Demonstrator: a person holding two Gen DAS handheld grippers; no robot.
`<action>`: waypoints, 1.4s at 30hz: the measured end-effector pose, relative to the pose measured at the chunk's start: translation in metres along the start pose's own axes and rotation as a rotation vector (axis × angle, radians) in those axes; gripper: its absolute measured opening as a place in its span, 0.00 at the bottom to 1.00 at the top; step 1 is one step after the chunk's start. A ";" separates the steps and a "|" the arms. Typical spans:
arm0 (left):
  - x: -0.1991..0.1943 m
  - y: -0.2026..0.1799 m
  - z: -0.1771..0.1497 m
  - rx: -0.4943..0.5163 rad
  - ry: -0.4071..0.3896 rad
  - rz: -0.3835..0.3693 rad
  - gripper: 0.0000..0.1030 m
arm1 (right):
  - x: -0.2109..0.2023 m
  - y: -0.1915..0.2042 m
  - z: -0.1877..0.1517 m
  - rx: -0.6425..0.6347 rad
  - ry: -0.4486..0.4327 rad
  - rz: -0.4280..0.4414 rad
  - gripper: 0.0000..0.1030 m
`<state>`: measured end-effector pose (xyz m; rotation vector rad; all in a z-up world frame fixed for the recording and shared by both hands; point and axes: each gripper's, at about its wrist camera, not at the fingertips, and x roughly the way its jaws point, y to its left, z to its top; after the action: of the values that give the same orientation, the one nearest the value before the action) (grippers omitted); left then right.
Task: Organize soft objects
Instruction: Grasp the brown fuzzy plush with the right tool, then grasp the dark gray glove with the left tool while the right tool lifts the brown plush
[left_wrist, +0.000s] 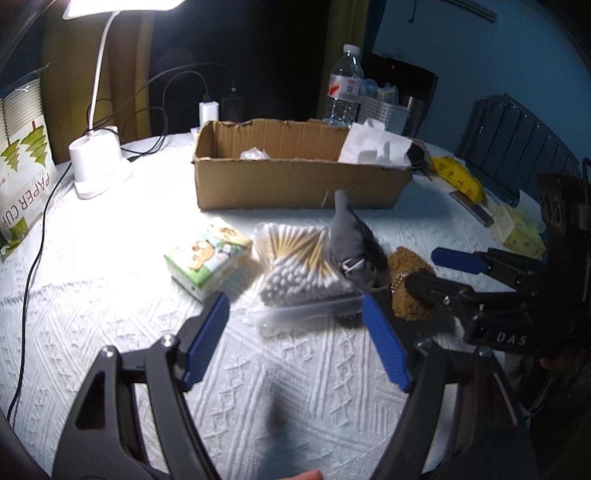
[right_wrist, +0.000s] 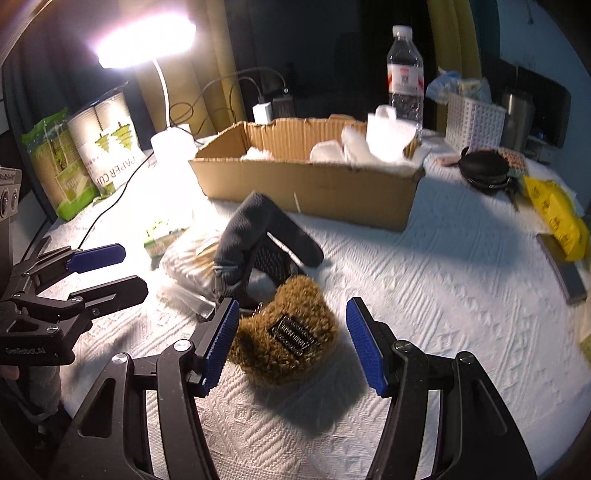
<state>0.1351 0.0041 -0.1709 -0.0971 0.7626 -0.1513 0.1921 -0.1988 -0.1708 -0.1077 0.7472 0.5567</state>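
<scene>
Right wrist view shows the right gripper with its blue fingers spread wide, straddling a fuzzy brown plush pouch on the white textured tablecloth. Just beyond its fingertips lies a bundled grey knit sock. The left gripper, also spread apart, hovers before a clear bag of cotton swabs, with an open cardboard box farther ahead.

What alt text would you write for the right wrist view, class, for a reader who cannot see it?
The open right gripper straddles a brown fuzzy pouch on a white textured tablecloth. Behind lie a grey sock, a bag of cotton swabs and a cardboard box holding white tissue; the open left gripper enters at left.
</scene>
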 end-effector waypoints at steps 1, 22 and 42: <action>0.001 -0.001 0.001 0.001 0.003 0.003 0.74 | 0.002 0.000 -0.001 0.002 0.008 0.008 0.62; 0.035 -0.065 0.034 0.124 0.029 0.045 0.74 | -0.008 -0.065 -0.011 0.131 -0.064 0.127 0.44; 0.070 -0.093 0.045 0.208 0.064 0.078 0.26 | -0.018 -0.093 -0.017 0.164 -0.119 0.213 0.44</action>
<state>0.2072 -0.0976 -0.1730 0.1355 0.8086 -0.1589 0.2187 -0.2909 -0.1804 0.1574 0.6893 0.6951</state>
